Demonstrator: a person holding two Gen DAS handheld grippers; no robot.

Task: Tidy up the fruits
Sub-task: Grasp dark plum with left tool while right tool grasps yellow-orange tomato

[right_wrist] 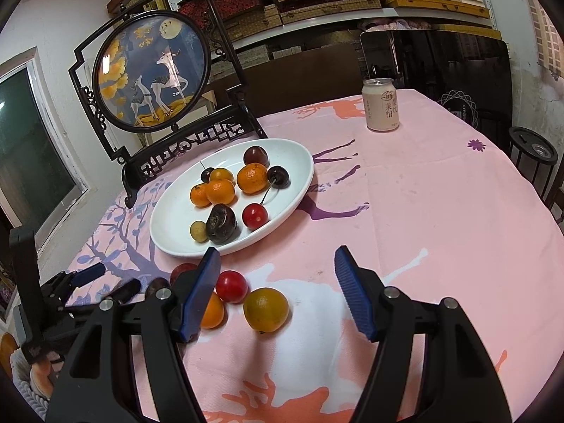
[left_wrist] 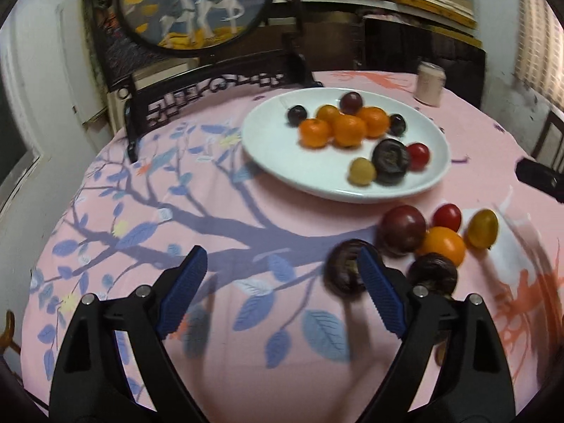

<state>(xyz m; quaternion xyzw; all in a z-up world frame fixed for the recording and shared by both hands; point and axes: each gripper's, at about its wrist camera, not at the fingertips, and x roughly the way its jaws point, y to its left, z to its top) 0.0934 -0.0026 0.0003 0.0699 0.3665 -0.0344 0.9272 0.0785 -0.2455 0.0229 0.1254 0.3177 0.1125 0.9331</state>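
A white plate on the pink cloth holds small oranges, dark cherries, a red tomato, a dark brown chestnut-like fruit and a pale round fruit. Loose fruit lies in front of the plate: a purple plum, a red tomato, an orange, a yellow-green fruit and two dark brown fruits. My left gripper is open and empty, its right finger in front of one brown fruit. My right gripper is open above the tomato and the yellow-green fruit.
A drink can stands at the far side of the table. A round deer picture in a dark carved stand rises behind the plate. A black stool stands past the table's right edge.
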